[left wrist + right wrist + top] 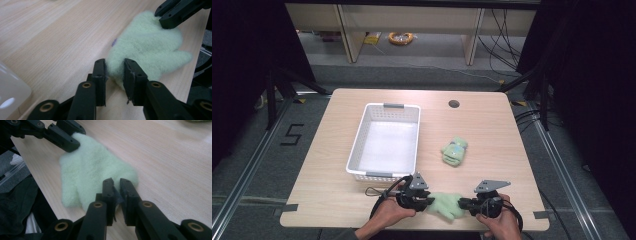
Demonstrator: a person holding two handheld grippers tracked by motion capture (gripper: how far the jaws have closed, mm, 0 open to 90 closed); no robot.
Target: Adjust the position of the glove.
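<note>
A pale green fleece glove (446, 205) lies flat on the wooden table (492, 130) near its front edge, between my two grippers. My left gripper (428, 202) comes at it from the left. In the left gripper view the jaws (114, 65) stand a little apart with the glove's edge (147, 47) between the pads, not squeezed. My right gripper (463, 203) meets the glove's other side. In the right gripper view its jaws (115, 182) stand a narrow slit apart at the glove (92, 170). A second green glove (455, 151), folded, lies farther back on the right.
A white plastic basket (384, 106) stands left of centre, its near rim just behind my left hand. A round cable hole (454, 104) sits at the table's back. The front table edge runs right under both hands. Dark floor and shelving lie beyond.
</note>
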